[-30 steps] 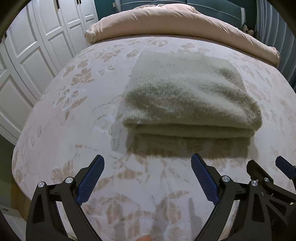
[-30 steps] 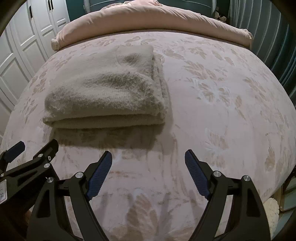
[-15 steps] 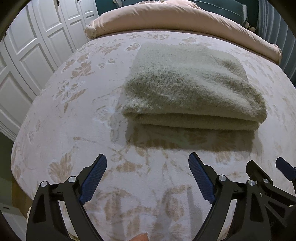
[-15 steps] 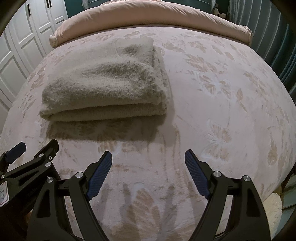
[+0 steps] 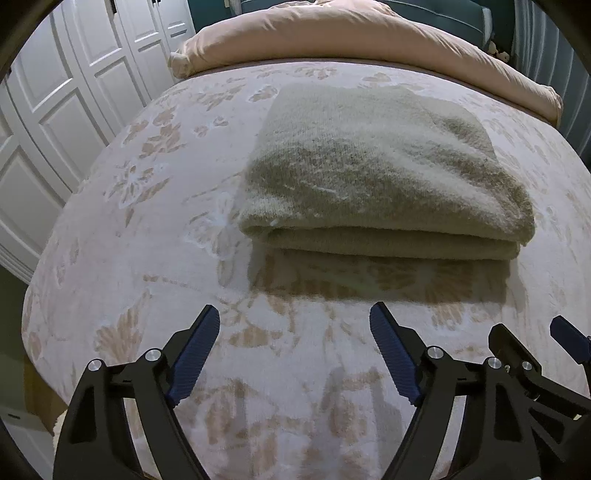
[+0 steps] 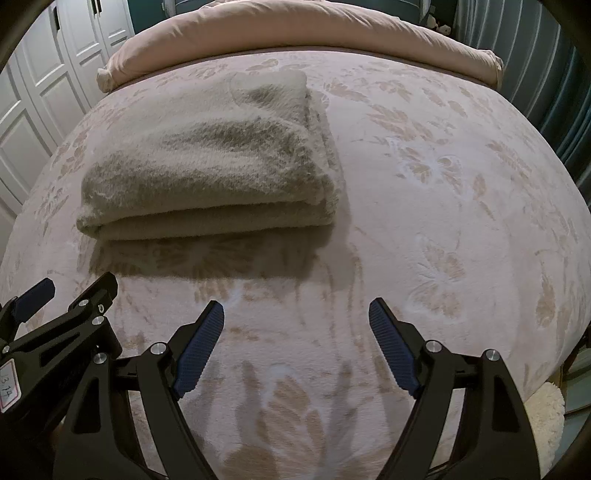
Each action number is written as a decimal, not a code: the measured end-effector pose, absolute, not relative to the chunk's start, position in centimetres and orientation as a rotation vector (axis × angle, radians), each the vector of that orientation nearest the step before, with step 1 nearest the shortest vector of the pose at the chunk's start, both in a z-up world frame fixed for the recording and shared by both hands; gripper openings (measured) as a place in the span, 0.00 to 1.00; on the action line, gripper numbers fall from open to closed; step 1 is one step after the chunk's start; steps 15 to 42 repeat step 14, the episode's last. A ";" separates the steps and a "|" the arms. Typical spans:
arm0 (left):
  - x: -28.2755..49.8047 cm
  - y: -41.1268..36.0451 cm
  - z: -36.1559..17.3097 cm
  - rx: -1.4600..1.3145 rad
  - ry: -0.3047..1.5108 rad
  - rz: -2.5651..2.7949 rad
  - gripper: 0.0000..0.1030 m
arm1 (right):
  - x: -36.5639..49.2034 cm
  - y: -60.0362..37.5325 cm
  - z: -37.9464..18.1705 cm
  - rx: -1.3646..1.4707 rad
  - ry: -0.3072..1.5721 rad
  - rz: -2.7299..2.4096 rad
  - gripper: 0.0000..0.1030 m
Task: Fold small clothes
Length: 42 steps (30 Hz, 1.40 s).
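Beige-grey fuzzy knit, folded into a thick rectangular pad (image 5: 380, 173), lies flat on the pale pink bed cover with the tan leaf pattern (image 5: 147, 206), near the middle of the bed and short of the rolled peach duvet (image 5: 351, 33) at the far end. Both tools hang back from it over bare cover. The left hand-held gripper (image 5: 294, 334) has its jaws spread wide with nothing between them; the right hand-held gripper (image 6: 296, 328) is likewise spread and empty, and the garment sits ahead and to its left (image 6: 207, 162).

Handling, as judged: soft, light, limp cloth that will sag and slide open if lifted by one layer only. Best hold looks to be the two near corners of the stack, pinching all layers together.

Orientation: the long axis appears to run across the bed, left to right, though the fisheye bends the outline and I would not press that. The near side shows a rounded fold with stacked layers; looser edges show along the right side.

White panelled wardrobe doors (image 5: 55, 122) stand at left.
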<state>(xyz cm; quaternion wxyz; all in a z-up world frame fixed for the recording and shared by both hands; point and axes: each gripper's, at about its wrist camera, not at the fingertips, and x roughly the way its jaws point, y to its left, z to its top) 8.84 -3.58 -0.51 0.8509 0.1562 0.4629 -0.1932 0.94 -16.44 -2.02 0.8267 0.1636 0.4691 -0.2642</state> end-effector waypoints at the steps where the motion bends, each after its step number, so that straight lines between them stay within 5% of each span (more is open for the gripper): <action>1: 8.9 -3.6 -0.5 0.329 0.974 -0.406 0.77 | 0.9 -16.4 -2.1 0.348 0.997 -0.562 0.76; 42: 8.9 -3.9 -0.3 0.329 0.974 -0.403 0.72 | 0.9 -16.2 -2.1 0.343 0.994 -0.568 0.76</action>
